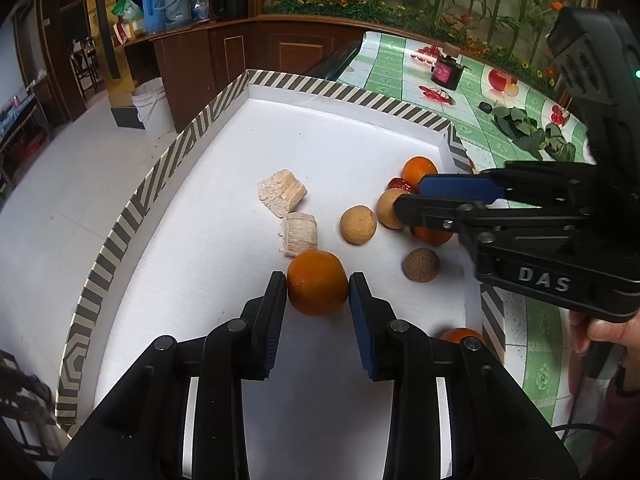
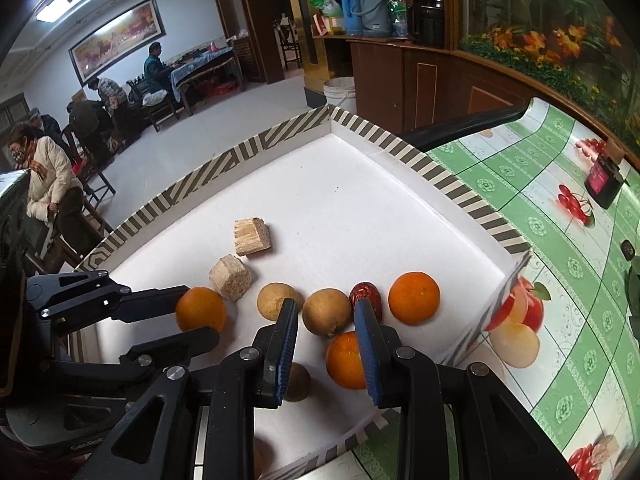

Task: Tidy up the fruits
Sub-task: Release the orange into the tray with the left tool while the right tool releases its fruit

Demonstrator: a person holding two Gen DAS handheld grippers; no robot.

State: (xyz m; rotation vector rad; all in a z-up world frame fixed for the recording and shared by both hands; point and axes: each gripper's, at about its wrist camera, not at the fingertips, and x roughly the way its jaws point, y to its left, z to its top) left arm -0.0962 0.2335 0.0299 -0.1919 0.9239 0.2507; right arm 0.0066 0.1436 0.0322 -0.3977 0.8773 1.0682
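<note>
The green-patterned tabletop carries a shallow white tray with a black-and-white striped rim; every fruit lies inside it. Toward the tray's right edge sit 2 round orange mandarins, 2 tan round fruits, 1 darker brown round fruit and a small red date. Nearer the middle lie 2 pale compressed-wood chunks.

The left claw brackets a third mandarin near the tray's near edge. Its pads flank the fruit's widest part, with a slight gap showing on the left, so it looks loosely held at best.

The right claw hovers with jaws apart around the right-hand tan fruit, pads not visibly pressing.

To do this step well, I'd judge the left claw should stay centred on the mandarin and squeeze gently, since the round fruit could roll into the wood chunk just beyond.
</note>
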